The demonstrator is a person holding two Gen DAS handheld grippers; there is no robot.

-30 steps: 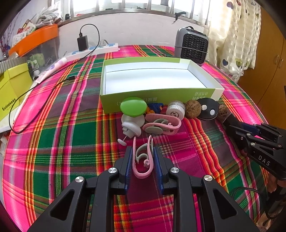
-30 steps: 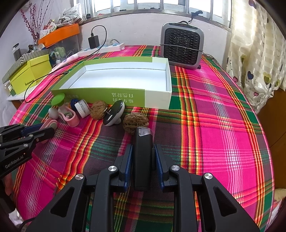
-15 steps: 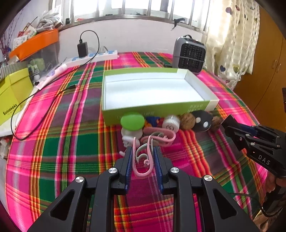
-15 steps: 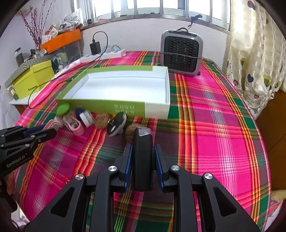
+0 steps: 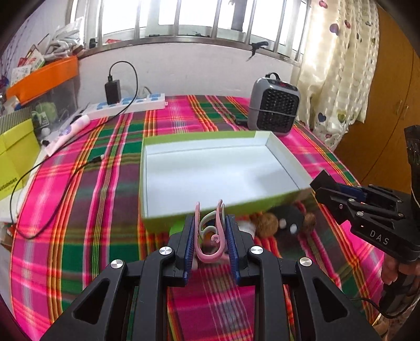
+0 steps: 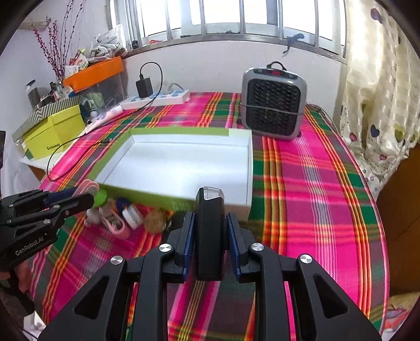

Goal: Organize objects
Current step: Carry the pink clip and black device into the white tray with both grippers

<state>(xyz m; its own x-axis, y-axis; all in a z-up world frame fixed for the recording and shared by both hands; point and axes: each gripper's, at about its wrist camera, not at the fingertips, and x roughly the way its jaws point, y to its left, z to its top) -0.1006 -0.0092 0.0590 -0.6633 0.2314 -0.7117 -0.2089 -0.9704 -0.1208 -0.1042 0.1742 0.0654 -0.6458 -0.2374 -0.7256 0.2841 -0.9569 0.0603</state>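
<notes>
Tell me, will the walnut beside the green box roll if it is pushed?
Probably yes: the walnut looks round, so it may roll. Its rough shell and the cloth could slow it. Neighbouring items may stop it.

Home, prob. a bedroom or living rm: plaid cloth (image 6: 315, 170) over table, heart-print curtain (image 6: 380, 86), barred window (image 6: 223, 15), small heater (image 6: 273, 105), power strip (image 6: 157, 98) w/ charger, wood wardrobe (image 5: 393, 91), cluttered shelf w/ orange bin (image 6: 94, 72).

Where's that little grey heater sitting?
The grey heater stands at the table's far side, just behind the far right corner of the green box, near the curtain.
</notes>
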